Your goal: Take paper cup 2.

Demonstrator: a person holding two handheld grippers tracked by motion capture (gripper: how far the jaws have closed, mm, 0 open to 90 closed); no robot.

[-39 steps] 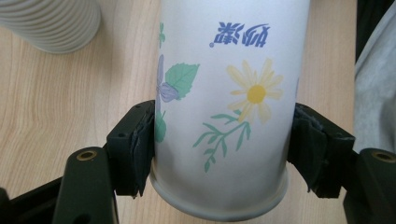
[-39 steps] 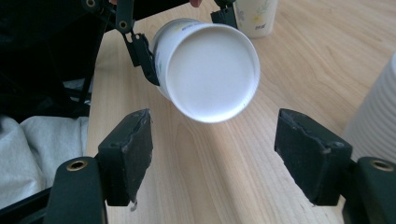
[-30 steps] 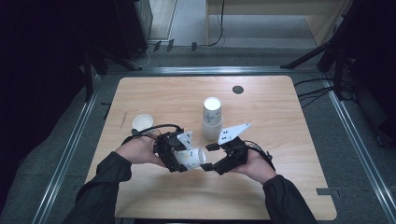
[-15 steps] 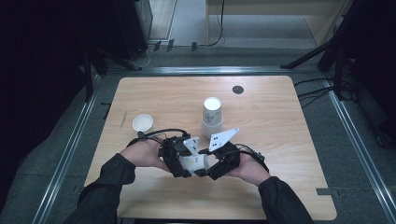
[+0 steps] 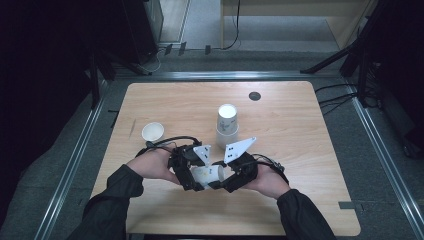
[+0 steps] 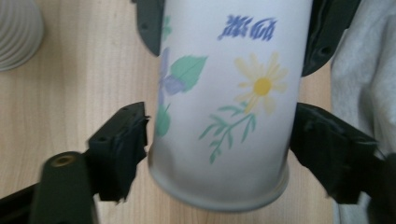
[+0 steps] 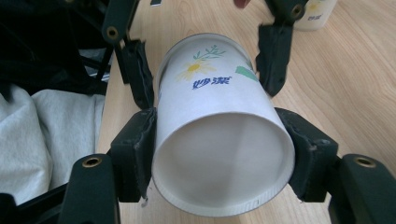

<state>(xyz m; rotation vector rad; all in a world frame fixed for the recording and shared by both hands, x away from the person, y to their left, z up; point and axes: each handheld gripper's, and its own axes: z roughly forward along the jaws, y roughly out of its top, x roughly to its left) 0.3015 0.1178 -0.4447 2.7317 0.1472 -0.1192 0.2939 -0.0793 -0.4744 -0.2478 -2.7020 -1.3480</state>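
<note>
A paper cup (image 5: pixel 209 174) is lying on its side just above the pale wood-grain desk (image 5: pixel 310 165), held between the two hand-held grippers near the desk's front edge. It is a smooth white tapered cup with a rolled rim, printed with a yellow daisy, green leaves and blue characters. In the right gripper view its open mouth (image 7: pixel 219 163) is facing the camera, and the inside is showing bare white — nothing in it.

The right hand-held gripper (image 5: pixel 234 179) is pinching the cup at its rim end: its black, matte pads (image 7: pixel 140 149) are pressing against both sides of the wall, and its jaws have just been closing on it. The left hand-held gripper (image 5: pixel 192 175) is standing around the cup's narrower base end (image 6: pixel 219 186); its jaws have just been opening, and in the left gripper view a thin gap is showing between its left pad (image 6: pixel 123 149) and the cup wall, so it is spread around the cup rather than gripping it.

Farther back on the desk, a stack of white paper cups (image 5: pixel 227 125) is standing upside down, flat bottom up. To the left a small white ribbed cup (image 5: pixel 152 132) is sitting upright, open and apparently empty. A small dark round disc (image 5: pixel 254 96) is lying near the far edge. Grey three-cornered plates are topping both grippers — black cables trailing behind them.
</note>
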